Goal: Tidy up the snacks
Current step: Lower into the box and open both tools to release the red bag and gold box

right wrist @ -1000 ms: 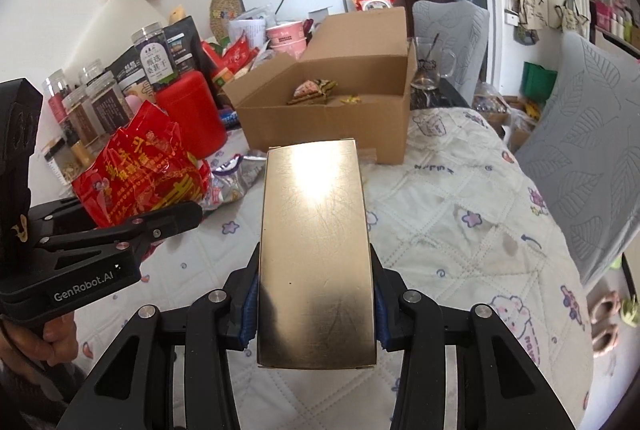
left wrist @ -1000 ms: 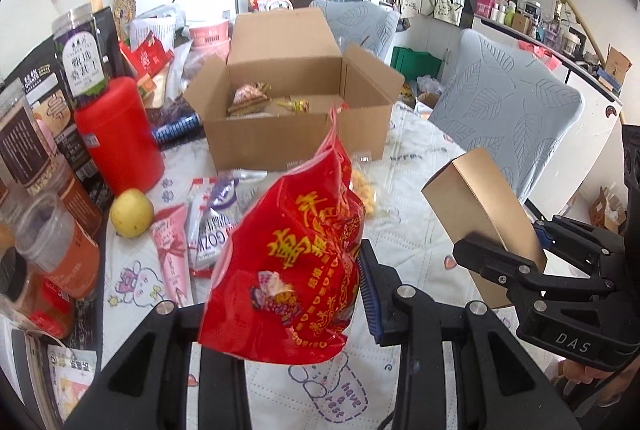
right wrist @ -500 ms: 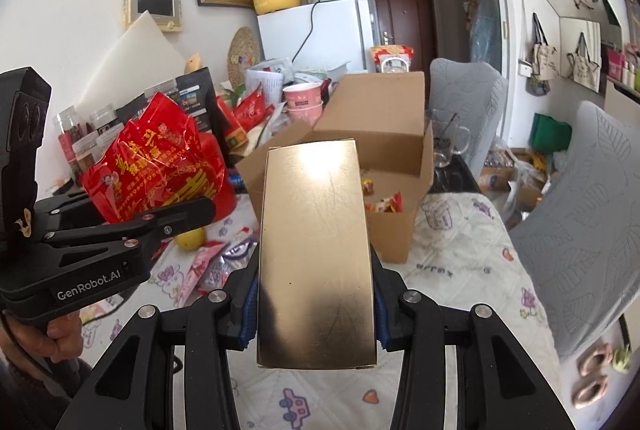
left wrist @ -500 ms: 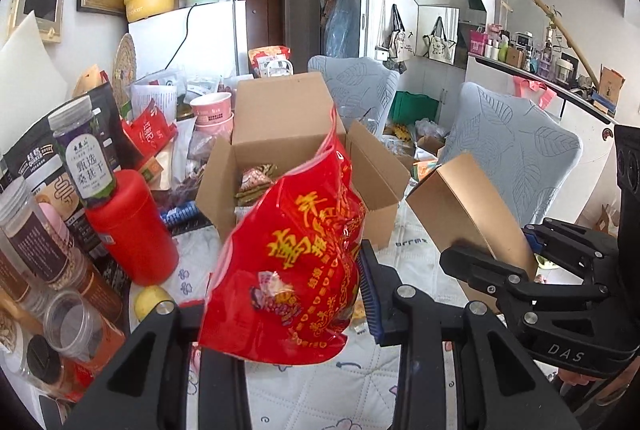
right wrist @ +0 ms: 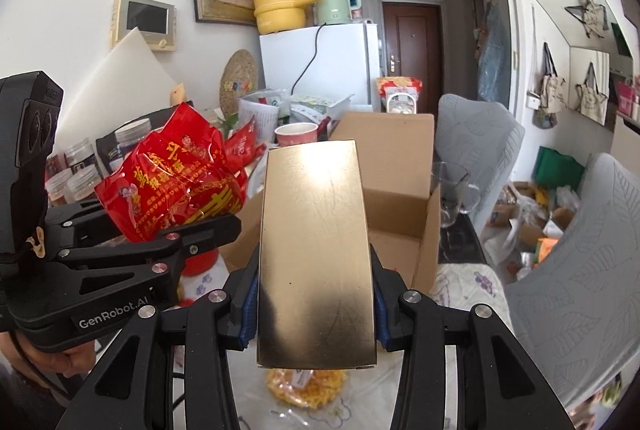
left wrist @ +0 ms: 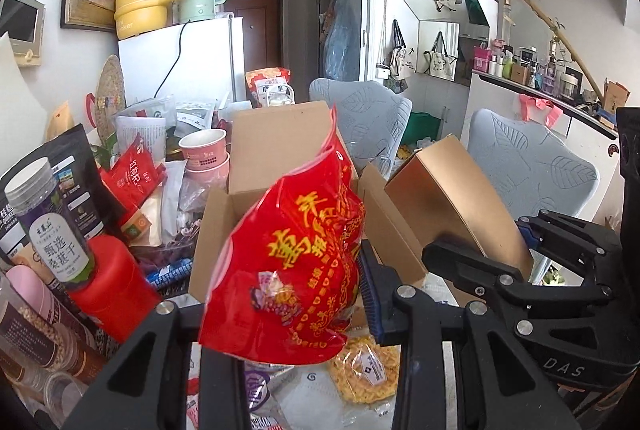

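My left gripper (left wrist: 288, 310) is shut on a red snack bag (left wrist: 288, 262) with yellow characters, held up in front of the open cardboard box (left wrist: 280, 150). The right gripper (right wrist: 316, 306) is shut on a tall gold box (right wrist: 316, 254), upright between its blue pads, just before the same cardboard box (right wrist: 400, 198). In the left wrist view the gold box (left wrist: 452, 198) and right gripper (left wrist: 500, 270) hang at the right of the carton. In the right wrist view the red bag (right wrist: 172, 182) and left gripper (right wrist: 168, 242) are at the left. The carton's inside is mostly hidden.
A yellow noodle packet (left wrist: 364, 370) lies on the patterned tablecloth below the grippers. Left of the carton stand a red canister (left wrist: 108, 282), jars (left wrist: 52, 226), pink cups (left wrist: 204, 154) and snack pouches. Grey chairs (left wrist: 532, 170) stand right; a white fridge (left wrist: 180, 62) behind.
Both grippers have risen and moved toward the cardboard box, carrying the red bag and the gold box; the carton now looms closer and the table shows less.
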A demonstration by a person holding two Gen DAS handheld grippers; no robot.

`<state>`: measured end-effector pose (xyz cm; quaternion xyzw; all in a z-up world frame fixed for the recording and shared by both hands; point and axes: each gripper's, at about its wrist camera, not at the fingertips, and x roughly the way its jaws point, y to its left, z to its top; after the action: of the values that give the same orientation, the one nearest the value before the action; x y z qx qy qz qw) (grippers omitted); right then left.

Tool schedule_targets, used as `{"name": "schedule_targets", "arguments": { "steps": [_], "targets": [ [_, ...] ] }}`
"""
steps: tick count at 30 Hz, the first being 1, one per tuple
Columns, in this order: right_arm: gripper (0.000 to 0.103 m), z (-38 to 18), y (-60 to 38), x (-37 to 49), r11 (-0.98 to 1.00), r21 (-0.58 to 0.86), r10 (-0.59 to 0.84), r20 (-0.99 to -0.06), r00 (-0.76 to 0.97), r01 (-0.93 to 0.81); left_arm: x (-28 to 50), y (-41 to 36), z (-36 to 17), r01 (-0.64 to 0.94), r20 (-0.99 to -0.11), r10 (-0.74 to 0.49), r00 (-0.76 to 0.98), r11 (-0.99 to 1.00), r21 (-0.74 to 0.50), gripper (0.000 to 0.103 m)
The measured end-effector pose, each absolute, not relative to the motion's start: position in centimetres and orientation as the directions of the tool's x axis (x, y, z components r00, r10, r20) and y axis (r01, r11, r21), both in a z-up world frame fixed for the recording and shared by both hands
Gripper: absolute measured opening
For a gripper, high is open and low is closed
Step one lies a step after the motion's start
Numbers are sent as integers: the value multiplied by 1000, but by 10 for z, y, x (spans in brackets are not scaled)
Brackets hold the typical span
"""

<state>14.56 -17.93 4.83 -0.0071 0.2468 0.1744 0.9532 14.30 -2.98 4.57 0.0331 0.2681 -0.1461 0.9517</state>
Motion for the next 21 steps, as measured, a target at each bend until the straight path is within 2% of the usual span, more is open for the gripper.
{"name": "schedule_targets", "arguments": {
  "steps": [14,21],
  "targets": [
    [43,55,-187,230,953,59,292,-451,844,-298,227,-35,54,261,-480,-246,842,965,-37,34],
    [43,43,-186,266,957,73,282,-469,837,-282,261,-28,36,223,-498,-221,838,973,-56,34]
  ]
}}
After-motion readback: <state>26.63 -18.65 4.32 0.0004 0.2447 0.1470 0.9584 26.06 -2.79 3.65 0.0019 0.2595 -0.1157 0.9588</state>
